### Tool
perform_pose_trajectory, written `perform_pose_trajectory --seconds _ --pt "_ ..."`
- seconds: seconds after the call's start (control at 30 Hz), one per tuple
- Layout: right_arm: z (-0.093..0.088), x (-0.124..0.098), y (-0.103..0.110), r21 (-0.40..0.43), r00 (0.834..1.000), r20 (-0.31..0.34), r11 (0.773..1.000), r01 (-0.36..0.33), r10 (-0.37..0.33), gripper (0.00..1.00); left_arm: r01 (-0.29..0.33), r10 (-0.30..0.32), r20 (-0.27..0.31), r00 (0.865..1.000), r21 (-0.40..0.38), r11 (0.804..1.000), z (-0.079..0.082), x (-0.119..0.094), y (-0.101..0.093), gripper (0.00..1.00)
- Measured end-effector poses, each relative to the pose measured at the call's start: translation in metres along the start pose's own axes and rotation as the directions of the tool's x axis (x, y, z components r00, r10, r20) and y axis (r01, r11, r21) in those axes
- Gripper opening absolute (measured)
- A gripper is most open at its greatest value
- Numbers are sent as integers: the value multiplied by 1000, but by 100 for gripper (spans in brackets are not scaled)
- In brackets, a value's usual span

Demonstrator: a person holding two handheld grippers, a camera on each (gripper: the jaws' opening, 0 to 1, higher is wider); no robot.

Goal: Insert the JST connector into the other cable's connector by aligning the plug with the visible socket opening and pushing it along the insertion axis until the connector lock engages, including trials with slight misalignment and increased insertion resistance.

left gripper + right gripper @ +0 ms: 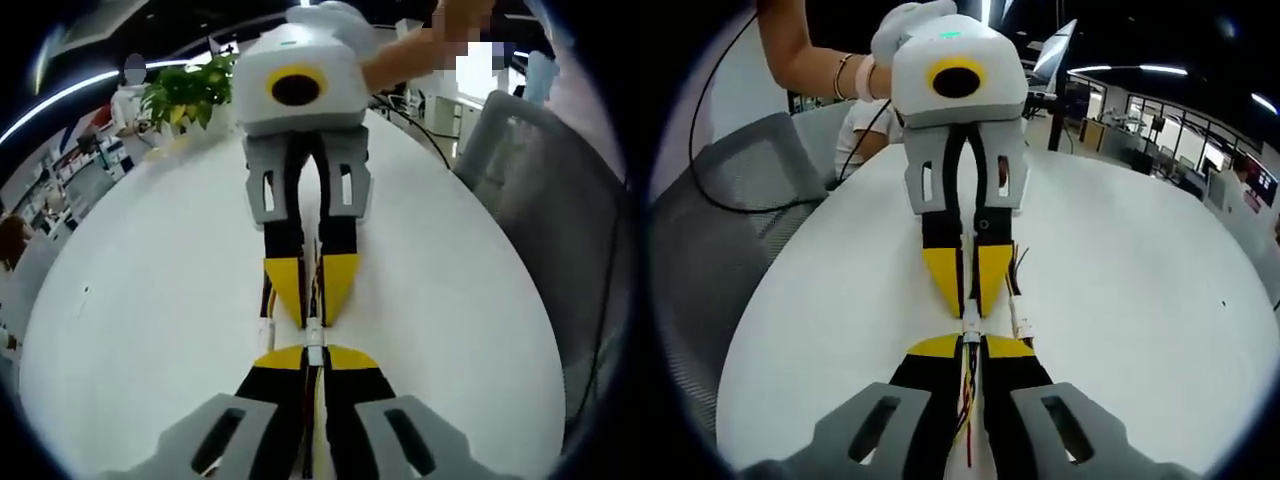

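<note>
Right now the two grippers meet nose to nose over the round white table (130, 300), and the mating step itself looks to be in hand. In the left gripper view, the left gripper (314, 356) has its yellow-tipped black fingers (285, 358) pressed together on a small white JST connector (314, 352) with thin coloured wires running back between them; facing it, the right gripper (311, 300) comes down from above, its own fingers pinched on the mating white connector housing (313, 327). The two white pieces sit touching or very nearly so, end to end on one line; whether the lock has caught is too small to tell. In the right gripper view the same joint shows as a short white block (970, 322) between the two pairs of tips, with red and yellow wires (967, 400) trailing back along the right gripper's fingers, and a second loose white plug on thin leads (1021, 326) lying on the table just beside them. A person's bare forearm (805, 55) holds the far gripper. I'd judge the next move wants a straight, steady push along the shared axis, both ends kept level, watching for any sideways cocking.
</note>
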State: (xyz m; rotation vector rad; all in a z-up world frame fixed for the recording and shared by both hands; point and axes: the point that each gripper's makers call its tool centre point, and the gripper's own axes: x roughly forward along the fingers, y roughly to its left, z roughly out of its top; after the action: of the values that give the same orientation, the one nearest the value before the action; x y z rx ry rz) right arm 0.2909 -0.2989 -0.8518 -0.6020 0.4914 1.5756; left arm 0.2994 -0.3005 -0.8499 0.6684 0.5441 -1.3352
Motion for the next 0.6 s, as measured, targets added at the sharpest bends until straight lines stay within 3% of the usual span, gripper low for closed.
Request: perform_pose_trajectory --seconds 0.6 --pt "-3 -9 4 36 999 -27 999 26 -25 4 -62 60 -33 998 -50 997 -6 -6 5 7"
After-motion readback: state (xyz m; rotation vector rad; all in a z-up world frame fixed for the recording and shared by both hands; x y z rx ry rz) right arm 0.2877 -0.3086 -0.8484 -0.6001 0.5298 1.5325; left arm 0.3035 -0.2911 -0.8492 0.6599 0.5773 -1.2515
